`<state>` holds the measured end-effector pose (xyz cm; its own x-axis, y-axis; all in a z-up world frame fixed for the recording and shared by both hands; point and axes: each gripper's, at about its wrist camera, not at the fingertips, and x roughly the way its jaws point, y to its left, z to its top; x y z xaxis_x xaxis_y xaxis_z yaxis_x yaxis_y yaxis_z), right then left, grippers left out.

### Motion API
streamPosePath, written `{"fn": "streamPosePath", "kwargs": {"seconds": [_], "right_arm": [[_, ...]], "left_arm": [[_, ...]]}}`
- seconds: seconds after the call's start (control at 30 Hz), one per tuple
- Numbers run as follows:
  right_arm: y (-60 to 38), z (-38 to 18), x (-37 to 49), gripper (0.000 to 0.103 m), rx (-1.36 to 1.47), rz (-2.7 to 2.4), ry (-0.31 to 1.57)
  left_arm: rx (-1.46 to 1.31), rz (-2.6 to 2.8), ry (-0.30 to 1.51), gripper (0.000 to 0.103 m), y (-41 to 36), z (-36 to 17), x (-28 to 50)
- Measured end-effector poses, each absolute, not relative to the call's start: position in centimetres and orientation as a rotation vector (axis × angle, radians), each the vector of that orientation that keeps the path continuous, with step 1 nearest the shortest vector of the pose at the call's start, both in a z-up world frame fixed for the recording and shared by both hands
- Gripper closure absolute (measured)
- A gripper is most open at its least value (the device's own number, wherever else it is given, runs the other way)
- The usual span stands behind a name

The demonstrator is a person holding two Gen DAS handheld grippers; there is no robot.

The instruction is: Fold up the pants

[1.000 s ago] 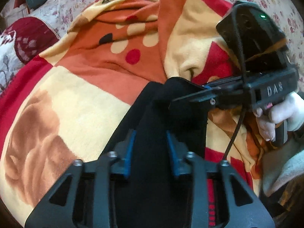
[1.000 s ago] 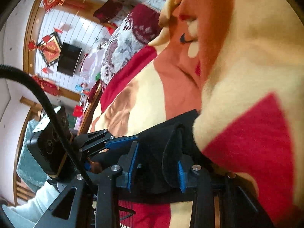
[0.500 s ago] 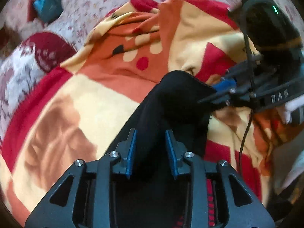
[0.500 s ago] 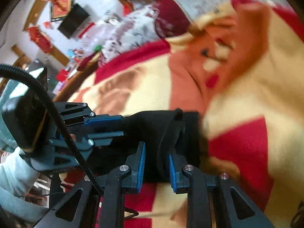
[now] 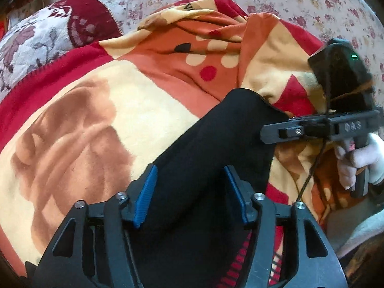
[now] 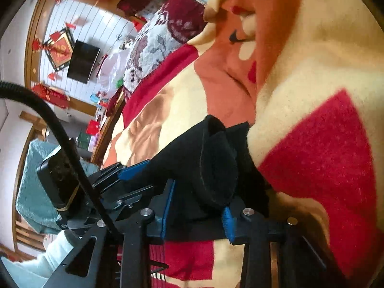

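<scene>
Left wrist view: left tool (image 5: 190, 192) jaws opening wide, pads standing clear of black pants (image 5: 216, 148), cloth lying slack between them on fleece blanket (image 5: 84, 124) covering bed.

Right wrist view: right tool (image 6: 195, 212) jaws closing narrow, pinching bunched pants hem (image 6: 216, 165).

Judgement: fabric soft, light, floppy, sagging when lifted; best gripping at hem corners, edges aligned.

bed: patterned blanket (image 5: 100, 110) | wall: white tiles (image 6: 100, 24), dark screen (image 6: 82, 61), red ornaments
</scene>
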<state>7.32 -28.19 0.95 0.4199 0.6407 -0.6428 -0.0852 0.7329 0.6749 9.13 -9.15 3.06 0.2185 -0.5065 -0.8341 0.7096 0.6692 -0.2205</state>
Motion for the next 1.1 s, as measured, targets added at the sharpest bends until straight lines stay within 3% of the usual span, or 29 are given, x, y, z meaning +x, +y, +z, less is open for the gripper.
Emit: {"fn": "streamPosePath", "kwargs": {"seconds": [0.13, 0.27, 0.43, 0.47, 0.5, 0.53, 0.6, 0.77, 0.83, 0.93, 1.1], "right_arm": [[-27.0, 2.4, 6.4, 0.086, 0.394, 0.441, 1.13], [-26.7, -0.3, 5.9, 0.086, 0.36, 0.373, 1.309], [-27.7, 4.6, 5.1, 0.085, 0.407, 0.424, 1.127], [-28.0, 5.8, 5.2, 0.082, 0.402, 0.425, 1.077], [-28.3, 6.8, 5.5, 0.071, 0.397, 0.417, 1.03], [-28.5, 7.3, 6.3, 0.05, 0.393, 0.413, 1.006], [-28.5, 7.1, 8.3, 0.041, 0.371, 0.409, 1.03], [-26.9, 3.7, 13.1, 0.041, 0.298, 0.441, 1.207], [-26.7, 3.1, 13.8, 0.059, 0.333, 0.51, 1.208], [-27.0, 3.6, 12.8, 0.077, 0.368, 0.579, 1.15], [-22.9, 7.4, 7.1, 0.078, 0.152, 0.848, 1.046]], "left_arm": [[0.237, -0.871, 1.059, 0.045, -9.4, 3.3, 9.3], [0.245, -0.871, 1.058, 0.045, -9.3, 3.3, 9.2], [0.242, -0.871, 1.052, 0.045, -9.1, 3.3, 9.1], [0.24, -0.87, 1.051, 0.045, -9.1, 3.3, 9.1], [0.235, -0.868, 1.052, 0.044, -9.1, 3.3, 9.1], [0.228, -0.866, 1.054, 0.044, -9.1, 3.3, 9.2], [0.222, -0.863, 1.058, 0.045, -9.1, 3.3, 9.2], [0.217, -0.869, 1.053, 0.044, -8.7, 3.3, 9.0], [0.206, -0.868, 1.055, 0.045, -8.6, 3.2, 9.1], [0.181, -0.863, 1.057, 0.045, -8.0, 3.5, 8.9], [0.139, -0.848, 1.037, 0.045, -5.5, 4.4, 7.6]]}}
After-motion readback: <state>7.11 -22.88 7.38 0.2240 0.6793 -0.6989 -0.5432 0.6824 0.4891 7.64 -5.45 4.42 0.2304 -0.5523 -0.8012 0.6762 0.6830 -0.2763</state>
